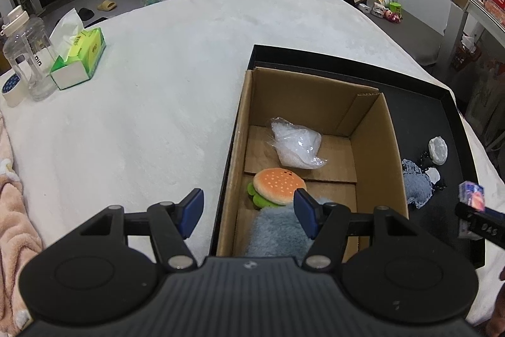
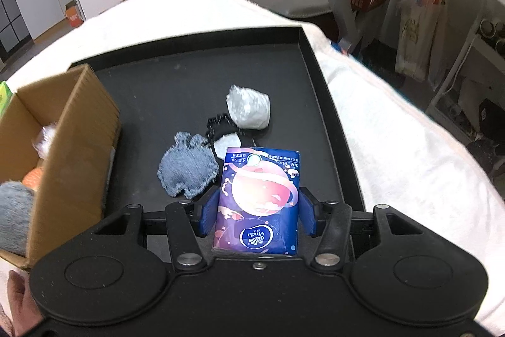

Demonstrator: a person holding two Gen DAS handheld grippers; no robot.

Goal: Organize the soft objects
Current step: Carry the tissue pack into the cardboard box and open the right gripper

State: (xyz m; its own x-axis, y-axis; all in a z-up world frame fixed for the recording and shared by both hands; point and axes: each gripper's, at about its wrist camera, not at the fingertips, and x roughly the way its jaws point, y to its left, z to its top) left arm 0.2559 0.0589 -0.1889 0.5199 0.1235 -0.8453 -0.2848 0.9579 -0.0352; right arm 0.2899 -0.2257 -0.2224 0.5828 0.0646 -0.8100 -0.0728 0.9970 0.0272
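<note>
On the white-covered surface [image 1: 142, 116], the cardboard box [image 1: 375, 147] already holds three soft items. The right gripper [image 2: 257, 210] clamps the tissue pack [image 2: 258, 198]; the left gripper [image 1: 247, 210] hangs open, empty. Denim pouch [image 2: 187, 168] and others remain on the black tray [image 2: 157, 90].

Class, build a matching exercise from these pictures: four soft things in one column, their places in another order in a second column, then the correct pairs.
1. burger toy
2. tissue pack
3. denim patch
4. green tissue box

A. on the black tray
B. on the white blanket
C. in the cardboard box
D. in the right hand-held gripper

Pairs: 1-C, 2-D, 3-A, 4-B
</note>
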